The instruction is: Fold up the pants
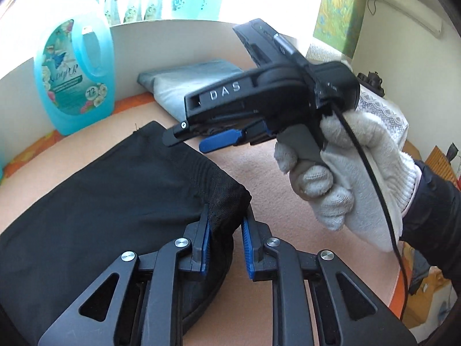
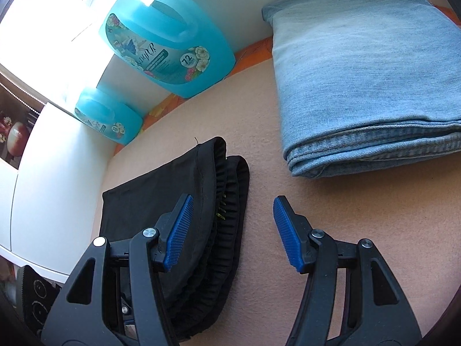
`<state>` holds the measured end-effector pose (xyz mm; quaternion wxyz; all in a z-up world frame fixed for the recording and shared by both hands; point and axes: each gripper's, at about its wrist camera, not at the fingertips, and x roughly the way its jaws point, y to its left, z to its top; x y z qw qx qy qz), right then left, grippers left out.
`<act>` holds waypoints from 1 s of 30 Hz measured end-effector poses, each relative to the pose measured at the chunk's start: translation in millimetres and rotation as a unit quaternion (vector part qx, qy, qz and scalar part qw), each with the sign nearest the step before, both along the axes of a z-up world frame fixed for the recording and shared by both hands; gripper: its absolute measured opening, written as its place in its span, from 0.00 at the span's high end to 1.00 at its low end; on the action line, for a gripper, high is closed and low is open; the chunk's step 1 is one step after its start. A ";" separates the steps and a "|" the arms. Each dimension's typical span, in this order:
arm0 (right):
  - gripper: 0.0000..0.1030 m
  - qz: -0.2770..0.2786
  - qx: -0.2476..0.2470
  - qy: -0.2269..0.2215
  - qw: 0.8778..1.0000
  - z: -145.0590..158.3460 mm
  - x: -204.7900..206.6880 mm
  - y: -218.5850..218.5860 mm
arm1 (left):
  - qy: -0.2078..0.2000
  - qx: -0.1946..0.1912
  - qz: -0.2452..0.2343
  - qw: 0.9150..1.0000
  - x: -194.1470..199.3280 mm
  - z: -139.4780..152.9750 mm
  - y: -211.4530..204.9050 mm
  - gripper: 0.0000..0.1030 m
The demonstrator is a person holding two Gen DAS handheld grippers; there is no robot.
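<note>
Was a peach surface (image 1: 259,173) with an orange trim, pushed up against a white wall under a bright window.

Left wrist view first. Spotted a turquoise detergent bottle (image 1: 73,77) standing at the back left, and folded jeans (image 1: 184,83) lying just right of it against the wall. Found the black pants (image 1: 115,196) spread over the near left of the surface, already doubled over by the look of it. Saw the left gripper (image 1: 224,230) nearly closed, pinching the right-hand corner of the pants between its blue pads. Also caught the right gripper (image 1: 187,144) side-on above the far edge of the pants, held by a white-gloved hand (image 1: 345,178) on a dark sleeve (image 1: 432,216), with a black cable (image 1: 374,187) trailing down past the glove. Couldn't tell from there if it touched the fabric.

Then the right wrist view. Looked down on the right gripper with its fingers spread wide, holding nothing, only bare surface between them. Had its left finger over the pants and its right finger over the surface. Made out the ribbed waistband (image 2: 230,216) along the right edge of the pants, stacked in layers. Saw the jeans off to the upper right, well apart from the pants, plus a second, smaller bottle (image 2: 109,118) left of the big one.
</note>
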<state>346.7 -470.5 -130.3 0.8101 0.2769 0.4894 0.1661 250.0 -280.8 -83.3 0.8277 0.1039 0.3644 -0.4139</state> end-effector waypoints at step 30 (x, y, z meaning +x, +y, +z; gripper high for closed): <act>0.85 0.005 -0.005 -0.045 0.999 81.6 -5.4 91.3 | -0.014 -0.098 0.034 0.995 -2.1 37.5 87.4 0.84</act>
